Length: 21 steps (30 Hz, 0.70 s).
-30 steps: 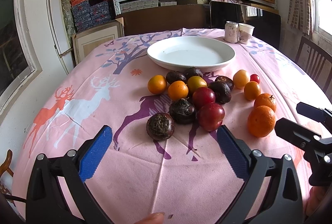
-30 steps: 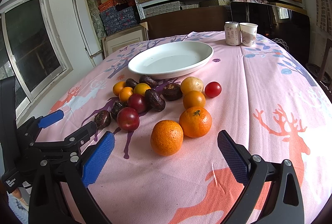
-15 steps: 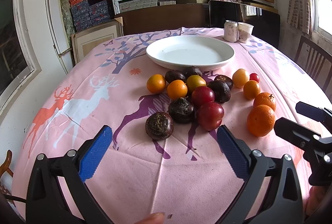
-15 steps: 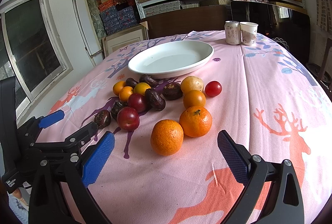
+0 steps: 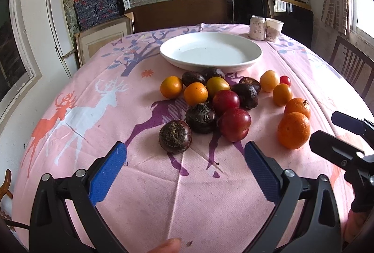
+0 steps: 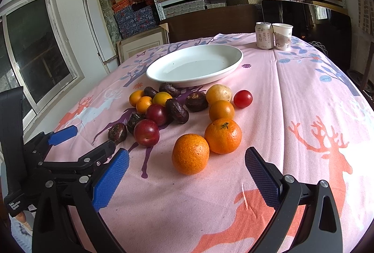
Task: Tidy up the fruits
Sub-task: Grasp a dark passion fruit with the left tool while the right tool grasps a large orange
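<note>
Two grippers, both w/ fingers spread wide & empty: left gripper (image 5: 185,160) low over cloth just short of the dark chestnut-like fruit (image 5: 175,139); right gripper (image 6: 187,170) just short of near orange (image 6: 190,153).

Largest first:
- Table under pink deer-print cloth (image 6: 303,93), soft, wrinkled; could bunch if fingers drag.
- White plate (image 6: 195,64), empty, sits beyond the fruit pile; likely destination. Hard, smooth, prob. breakable, so set fruit down, no dropping.
- Drink can (image 6: 263,35) & paper cup (image 6: 282,36) touching or nearly so, far edge, well apart from fruit; not in the way.
- Second orange (image 6: 223,136) touching near one. Firm, round, roll-prone; grip across widest middle, moderate squeeze. Neighbour may get nudged.
- Red plums (image 5: 235,124), smooth, slippery-looking, bruisable; gentle pinch at equator. Packed tight against dark fruits, little finger room.
- Dark fruits: rough skin, likely hard, good grip. Nearest one stands apart from pile, easiest first pick.
- Small kumquat-like ones (image 5: 171,86), light, springy skin.
- Cherry tomato (image 6: 243,98), smallest, soft, thin-skinned; lightest squeeze.
</note>
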Each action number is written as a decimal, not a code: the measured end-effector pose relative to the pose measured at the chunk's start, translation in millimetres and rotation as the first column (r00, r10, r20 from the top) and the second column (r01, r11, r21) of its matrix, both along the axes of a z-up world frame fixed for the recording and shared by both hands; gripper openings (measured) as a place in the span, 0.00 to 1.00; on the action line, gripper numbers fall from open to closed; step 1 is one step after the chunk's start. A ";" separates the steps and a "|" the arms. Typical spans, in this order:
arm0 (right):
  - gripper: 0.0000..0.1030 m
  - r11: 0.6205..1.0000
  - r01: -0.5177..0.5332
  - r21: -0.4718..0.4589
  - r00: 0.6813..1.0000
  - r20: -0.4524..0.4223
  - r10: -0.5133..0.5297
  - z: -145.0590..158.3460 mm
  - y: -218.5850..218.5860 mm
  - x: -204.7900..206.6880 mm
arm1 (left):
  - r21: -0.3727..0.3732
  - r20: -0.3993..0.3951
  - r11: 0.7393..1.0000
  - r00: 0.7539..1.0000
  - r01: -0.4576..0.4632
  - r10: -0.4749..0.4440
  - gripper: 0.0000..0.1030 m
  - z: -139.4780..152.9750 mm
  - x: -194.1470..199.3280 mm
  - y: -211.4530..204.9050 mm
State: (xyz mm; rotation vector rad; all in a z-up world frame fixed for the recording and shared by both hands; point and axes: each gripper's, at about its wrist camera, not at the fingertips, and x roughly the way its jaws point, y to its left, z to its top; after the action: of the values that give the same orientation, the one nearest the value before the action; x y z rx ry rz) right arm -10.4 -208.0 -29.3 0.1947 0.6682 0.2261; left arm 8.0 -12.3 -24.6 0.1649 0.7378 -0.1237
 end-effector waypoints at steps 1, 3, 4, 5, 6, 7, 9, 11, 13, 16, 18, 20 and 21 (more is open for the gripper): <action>0.97 1.000 -0.010 0.007 1.000 -0.010 0.010 -2.3 0.9 1.4 | -0.007 -0.038 1.000 0.999 0.007 -0.007 0.96 -3.3 6.1 2.3; 0.97 0.999 -0.025 0.024 0.999 -0.034 0.026 -6.1 1.4 5.2 | -0.032 -0.129 0.999 0.992 0.015 -0.019 0.96 -11.5 18.5 9.8; 0.97 0.999 -0.029 0.033 0.998 -0.048 0.031 -7.7 0.8 7.2 | -0.043 -0.170 0.999 0.985 0.018 -0.025 0.96 -16.3 23.5 13.8; 0.97 0.998 -0.036 0.044 0.997 -0.062 0.038 -9.5 0.0 9.6 | -0.045 -0.202 0.999 0.979 0.019 -0.028 0.96 -20.8 27.3 17.5; 0.97 0.998 -0.045 0.054 0.996 -0.078 0.049 -11.3 -0.9 11.7 | -0.033 -0.225 0.999 0.974 0.015 -0.022 0.96 -24.7 30.5 20.6; 0.97 0.997 -0.058 0.059 0.993 -0.096 0.063 -12.9 -1.3 14.3 | -0.009 -0.241 1.000 0.970 0.010 -0.011 0.96 -27.8 32.6 23.2; 0.97 0.996 -0.078 0.040 0.989 -0.125 0.083 -14.3 -1.8 17.7 | 0.013 -0.255 0.999 0.967 0.030 -0.026 0.96 -31.7 33.9 26.9; 0.97 0.995 -0.097 -0.016 0.986 -0.139 0.094 -14.0 -1.0 18.2 | 0.004 -0.260 0.998 0.964 0.061 -0.058 0.96 -32.4 33.6 30.6; 0.97 0.991 -0.104 -0.079 0.987 -0.130 0.093 -12.2 -2.6 17.0 | -0.043 -0.267 0.994 0.958 0.096 -0.104 0.96 -35.1 35.0 38.8; 0.97 0.985 -0.109 -0.131 0.988 -0.122 0.093 -10.4 -7.8 16.5 | -0.038 -0.266 0.988 0.952 0.147 -0.152 0.96 -33.2 34.0 40.9; 0.97 0.988 -0.129 -0.090 0.985 -0.130 0.117 -11.1 -10.7 18.5 | -0.040 -0.264 0.985 0.949 0.168 -0.172 0.96 -31.8 31.9 42.4; 0.96 0.987 -0.148 -0.062 0.981 -0.137 0.138 -11.6 -8.0 21.9 | -0.037 -0.276 0.985 0.945 0.171 -0.175 0.96 -29.7 35.0 41.0; 0.96 0.986 -0.156 -0.051 0.980 -0.135 0.148 -11.6 -5.5 22.7 | -0.037 -0.265 0.984 0.948 0.172 -0.176 0.96 -28.0 38.0 40.0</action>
State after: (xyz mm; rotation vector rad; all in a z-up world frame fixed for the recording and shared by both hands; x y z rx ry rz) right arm 12.3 -213.5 -40.9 0.0993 0.8205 0.3416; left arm 46.0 27.7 -52.6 0.2028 0.9918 -0.3241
